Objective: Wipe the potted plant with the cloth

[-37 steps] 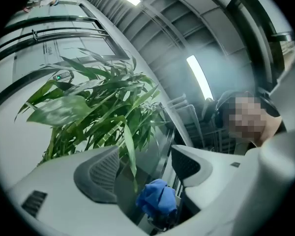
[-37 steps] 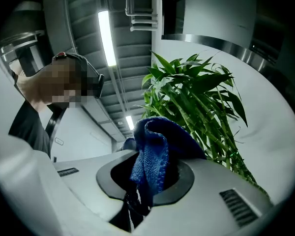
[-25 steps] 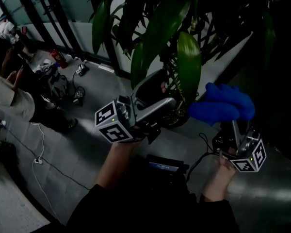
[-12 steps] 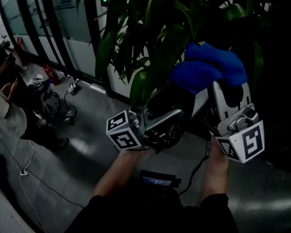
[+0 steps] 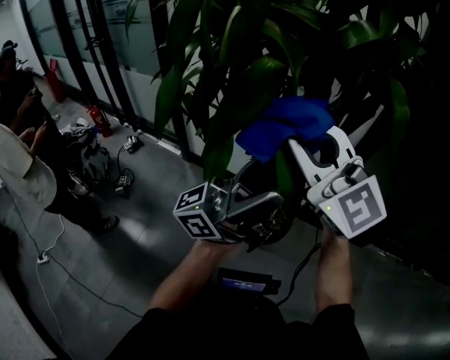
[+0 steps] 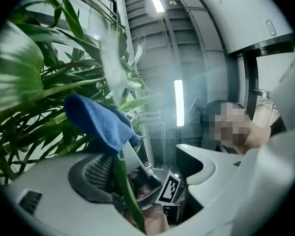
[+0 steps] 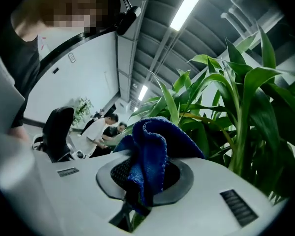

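The potted plant [image 5: 240,51] fills the top of the head view with long green leaves. My right gripper [image 5: 319,142] is shut on a bunched blue cloth [image 5: 285,124], and the cloth is pressed in among the leaves. In the right gripper view the cloth [image 7: 148,156] bulges up from between the jaws, with the plant [image 7: 246,107] right behind it. My left gripper [image 5: 259,182] sits just below and left of the cloth, open. In the left gripper view a narrow leaf [image 6: 122,181] hangs between its wide-apart jaws, under the cloth [image 6: 98,119].
People [image 5: 15,156] stand and crouch at the left by a glass wall [image 5: 97,28] with dark frames. A red fire extinguisher [image 5: 97,118], bags and cables [image 5: 52,253] lie on the grey floor. A black device [image 5: 244,282] hangs at my waist.
My right gripper has carried the cloth left and up into the leaves and has rolled over. My left gripper has risen a little towards the same leaf.
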### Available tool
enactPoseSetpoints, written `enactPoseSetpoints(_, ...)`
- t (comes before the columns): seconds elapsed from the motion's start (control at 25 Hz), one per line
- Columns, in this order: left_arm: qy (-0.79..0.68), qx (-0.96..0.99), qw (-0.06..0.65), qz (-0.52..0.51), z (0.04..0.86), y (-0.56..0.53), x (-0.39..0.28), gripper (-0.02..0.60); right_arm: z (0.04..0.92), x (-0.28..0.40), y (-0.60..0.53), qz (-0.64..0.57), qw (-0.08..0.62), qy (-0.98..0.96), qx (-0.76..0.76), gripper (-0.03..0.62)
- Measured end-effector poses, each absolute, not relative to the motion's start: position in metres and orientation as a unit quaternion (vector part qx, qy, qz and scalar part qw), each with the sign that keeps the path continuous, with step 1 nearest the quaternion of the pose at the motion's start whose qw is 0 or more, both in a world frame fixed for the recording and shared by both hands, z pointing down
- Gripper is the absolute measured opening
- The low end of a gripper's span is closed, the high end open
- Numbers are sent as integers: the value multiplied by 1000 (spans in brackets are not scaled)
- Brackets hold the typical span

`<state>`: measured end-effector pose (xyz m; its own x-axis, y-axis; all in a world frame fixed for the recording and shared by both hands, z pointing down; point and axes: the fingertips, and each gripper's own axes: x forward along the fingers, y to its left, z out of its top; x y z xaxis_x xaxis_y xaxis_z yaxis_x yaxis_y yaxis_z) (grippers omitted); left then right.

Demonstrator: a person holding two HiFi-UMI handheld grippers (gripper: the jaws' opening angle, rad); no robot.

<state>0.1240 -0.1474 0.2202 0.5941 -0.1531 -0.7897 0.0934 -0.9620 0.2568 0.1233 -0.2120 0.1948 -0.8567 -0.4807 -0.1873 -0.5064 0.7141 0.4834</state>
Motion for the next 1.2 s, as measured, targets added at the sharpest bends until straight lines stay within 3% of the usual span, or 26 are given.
enactPoseSetpoints(0.4, -7, 864, 148, -481, 223, -143, 115, 388, 226, 136, -173, 183, 45, 960, -208, 75)
enactPoseSetpoints(0.72, -19, 856, 154, -493, 228, -145, 107, 388, 256, 144, -123, 180, -8, 970, -166, 75)
enactPoseSetpoints(0.84, -21, 857, 154, -492, 228, -144, 107, 388, 235, 160, -110, 189, 30, 967, -170, 75)
enactPoseSetpoints(1.04, -24, 857, 158, -489, 232, -142, 111, 388, 166, 194, -119, 231, 153, 934, -226, 76)
enactPoseSetpoints(1.2, -31, 860, 162, -484, 235, -144, 117, 388, 125, 186, -158, 239, 196, 913, -266, 77)
